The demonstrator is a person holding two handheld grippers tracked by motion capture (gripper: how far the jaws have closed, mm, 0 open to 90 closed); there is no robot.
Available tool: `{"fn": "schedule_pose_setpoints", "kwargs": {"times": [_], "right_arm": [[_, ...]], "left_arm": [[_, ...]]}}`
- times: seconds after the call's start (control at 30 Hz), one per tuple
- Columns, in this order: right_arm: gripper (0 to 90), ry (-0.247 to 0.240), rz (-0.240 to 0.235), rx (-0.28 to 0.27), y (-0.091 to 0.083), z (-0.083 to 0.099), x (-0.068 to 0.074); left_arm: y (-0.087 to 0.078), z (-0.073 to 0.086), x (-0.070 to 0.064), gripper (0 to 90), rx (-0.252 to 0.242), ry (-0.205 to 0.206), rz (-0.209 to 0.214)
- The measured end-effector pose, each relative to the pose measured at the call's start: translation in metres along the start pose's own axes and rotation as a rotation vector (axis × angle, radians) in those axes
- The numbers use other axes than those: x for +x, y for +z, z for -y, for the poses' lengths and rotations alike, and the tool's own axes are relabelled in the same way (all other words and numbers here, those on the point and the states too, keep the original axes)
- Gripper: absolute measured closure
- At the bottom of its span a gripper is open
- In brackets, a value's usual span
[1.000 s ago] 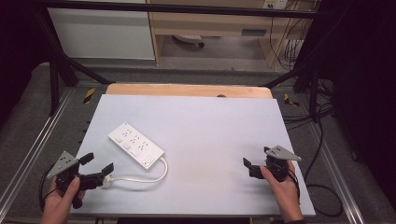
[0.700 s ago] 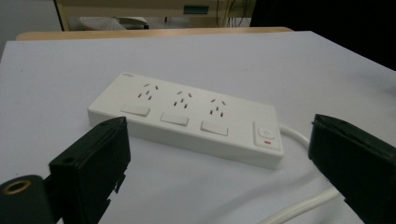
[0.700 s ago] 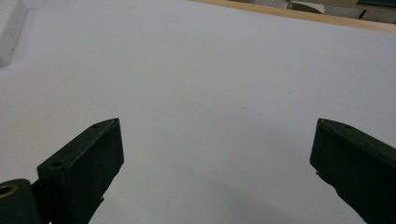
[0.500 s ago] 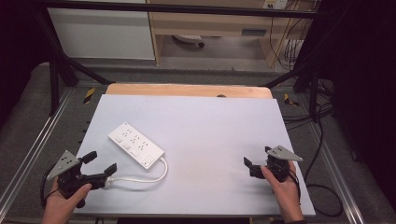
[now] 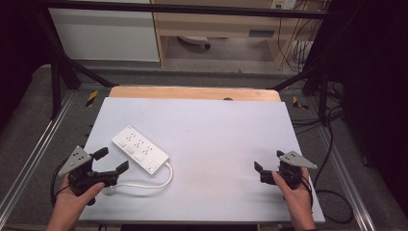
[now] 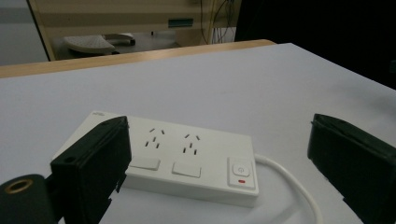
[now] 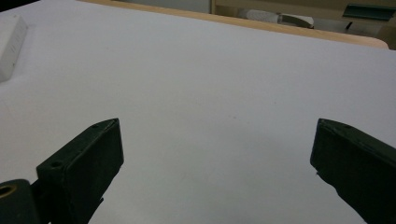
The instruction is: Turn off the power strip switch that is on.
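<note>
Nothing is grasped yet — the left gripper [image 5: 109, 161], jaws spread wide, hangs just short of the white power strip [image 5: 140, 149] lying on the counter [image 5: 216, 139], while the right gripper [image 5: 268, 162] waits released, well apart.

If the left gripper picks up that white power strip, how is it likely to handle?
The power strip looks like a rigid, flat plastic block, so it should lift stiffly and is unlikely to roll. Its smooth casing may slip between the jaws. The white cord curls loosely on the table, so it would probably trail and drag behind.
</note>
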State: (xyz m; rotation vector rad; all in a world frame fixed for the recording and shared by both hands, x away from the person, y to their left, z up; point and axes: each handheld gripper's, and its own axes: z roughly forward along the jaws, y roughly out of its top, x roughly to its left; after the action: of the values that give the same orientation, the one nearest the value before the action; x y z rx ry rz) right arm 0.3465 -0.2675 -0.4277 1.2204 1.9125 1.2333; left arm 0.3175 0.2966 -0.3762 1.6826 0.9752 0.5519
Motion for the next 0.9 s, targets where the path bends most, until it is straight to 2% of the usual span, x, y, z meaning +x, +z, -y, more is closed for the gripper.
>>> {"fn": "schedule_pose_setpoints", "kwargs": {"times": [0.07,0.43,0.53,0.7,0.9], "right_arm": [[3.0,-0.003,0.000,-0.002,-0.001,0.000,0.001],[2.8,-0.024,-0.001,0.029,-0.007,0.007,0.004],[2.9,-0.013,0.002,0.021,-0.007,0.006,0.003],[3.0,-0.028,0.006,0.030,-0.004,0.006,0.002],[3.1,-0.016,0.016,0.026,-0.006,0.005,0.001]], "left_arm": [[0.001,-0.003,-0.001,6.2,0.000,0.012,-0.003],[0.012,-0.025,-0.002,6.9,-0.010,0.022,0.009],[0.015,-0.028,-0.003,7.1,-0.007,0.026,0.012],[0.023,-0.032,-0.005,8.6,-0.009,0.028,0.027],[0.028,-0.033,-0.003,14.6,-0.004,0.031,0.024]]}}
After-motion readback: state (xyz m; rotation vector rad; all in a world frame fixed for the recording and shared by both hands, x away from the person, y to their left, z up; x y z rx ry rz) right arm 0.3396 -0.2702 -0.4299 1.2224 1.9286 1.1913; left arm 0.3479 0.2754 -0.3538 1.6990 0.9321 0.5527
